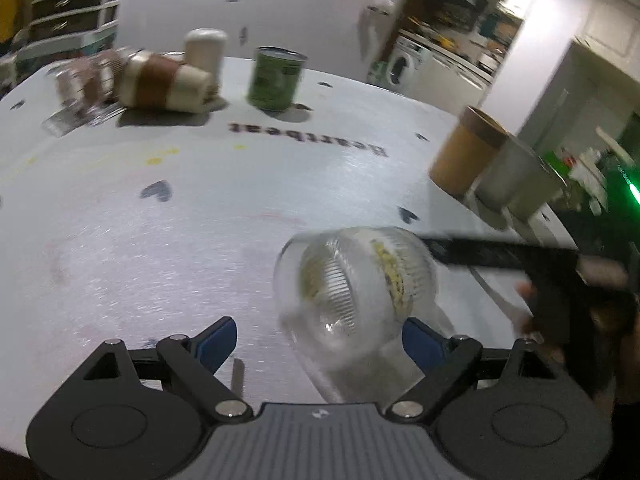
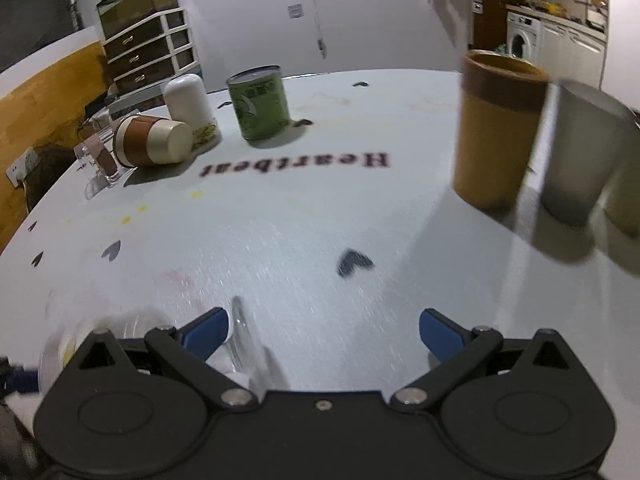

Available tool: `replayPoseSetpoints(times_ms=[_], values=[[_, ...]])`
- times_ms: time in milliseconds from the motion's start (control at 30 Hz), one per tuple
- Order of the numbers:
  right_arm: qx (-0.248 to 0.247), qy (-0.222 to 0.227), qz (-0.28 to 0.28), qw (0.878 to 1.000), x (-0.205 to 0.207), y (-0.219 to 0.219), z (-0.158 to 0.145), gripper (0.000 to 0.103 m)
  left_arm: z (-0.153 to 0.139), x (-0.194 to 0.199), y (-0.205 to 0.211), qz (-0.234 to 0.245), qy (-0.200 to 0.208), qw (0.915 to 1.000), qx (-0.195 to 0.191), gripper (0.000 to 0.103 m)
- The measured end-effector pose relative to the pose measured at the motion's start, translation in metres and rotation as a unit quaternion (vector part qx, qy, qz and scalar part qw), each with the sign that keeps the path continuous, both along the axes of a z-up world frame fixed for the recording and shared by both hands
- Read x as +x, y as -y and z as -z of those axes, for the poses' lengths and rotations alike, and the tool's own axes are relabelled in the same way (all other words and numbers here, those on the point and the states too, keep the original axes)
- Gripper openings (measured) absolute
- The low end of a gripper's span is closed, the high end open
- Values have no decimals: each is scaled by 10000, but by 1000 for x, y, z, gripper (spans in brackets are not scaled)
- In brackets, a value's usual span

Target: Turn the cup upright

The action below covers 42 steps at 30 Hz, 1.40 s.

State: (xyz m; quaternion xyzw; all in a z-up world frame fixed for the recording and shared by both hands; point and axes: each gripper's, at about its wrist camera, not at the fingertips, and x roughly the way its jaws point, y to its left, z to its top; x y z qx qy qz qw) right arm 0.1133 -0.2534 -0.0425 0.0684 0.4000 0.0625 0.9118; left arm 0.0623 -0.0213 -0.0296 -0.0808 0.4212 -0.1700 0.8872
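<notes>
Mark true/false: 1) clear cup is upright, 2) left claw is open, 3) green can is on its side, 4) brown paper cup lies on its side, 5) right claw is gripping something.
1) False: the clear cup is tipped over, between the left claw fingers.
2) True: jaws spread wide, not closed on the cup.
3) False: the green can stands upright.
4) True: the brown paper cup lies on its side beside the white bottle.
5) False: the right claw is open, nothing between its fingers.

Bare tabletop (image 2: 304, 240) before brown cup (image 2: 496, 128)
</notes>
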Motion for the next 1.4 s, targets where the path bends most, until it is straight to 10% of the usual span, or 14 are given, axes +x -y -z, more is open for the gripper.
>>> replayPoseSetpoints(times_ms=[900,1167,1400], values=[[1292,-59,-513,9903,-69,-7,-1,103,10,35,-9,-503,116,9953,-821,90],[2002,-108,-167,9796,-31,33,-28,103,17,15,-8,-274,-16,9939,-1065,90],[2319,-1001,-335,9670,30,28,-18,90,18,3,12,86,40,9947,-1023,90]])
